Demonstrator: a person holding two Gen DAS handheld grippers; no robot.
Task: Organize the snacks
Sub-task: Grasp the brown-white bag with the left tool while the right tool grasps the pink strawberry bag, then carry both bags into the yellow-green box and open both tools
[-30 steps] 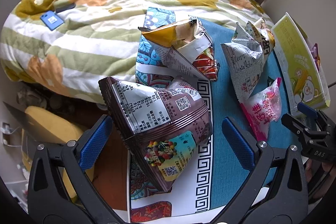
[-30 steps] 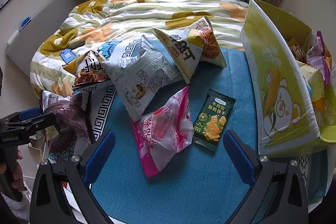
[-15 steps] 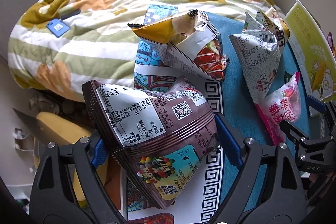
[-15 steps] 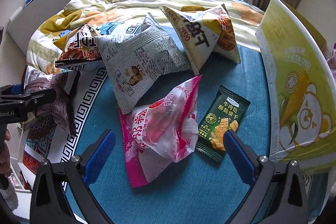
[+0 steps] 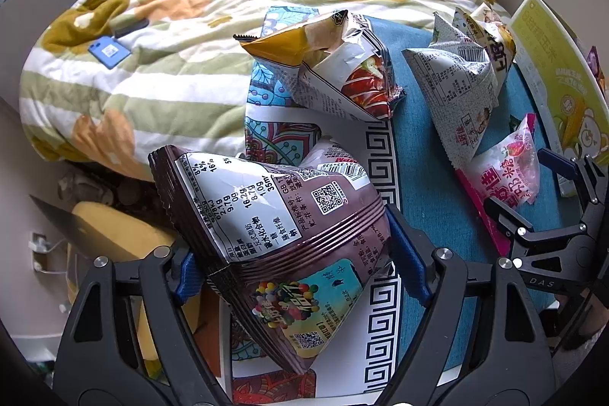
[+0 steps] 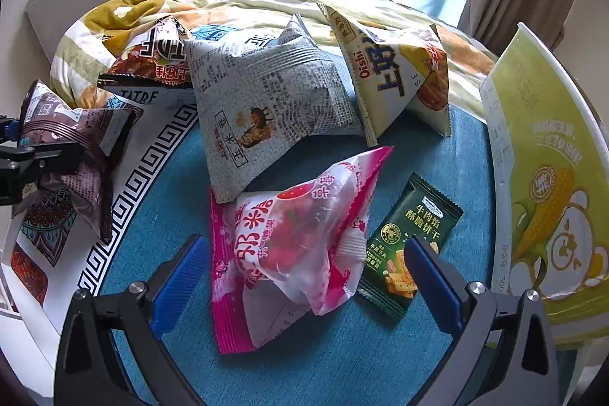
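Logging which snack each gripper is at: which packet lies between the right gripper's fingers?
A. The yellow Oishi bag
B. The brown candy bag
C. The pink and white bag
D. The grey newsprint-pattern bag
C: in the right wrist view the pink and white bag lies between the open fingers of the right gripper, whose pads do not press on it.

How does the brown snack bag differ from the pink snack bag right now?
The brown snack bag sits between the closing left gripper's pads; the pink snack bag lies untouched between the right gripper's open jaws. Brown is opaque, pink translucent. Both are puffed, sealed packets.
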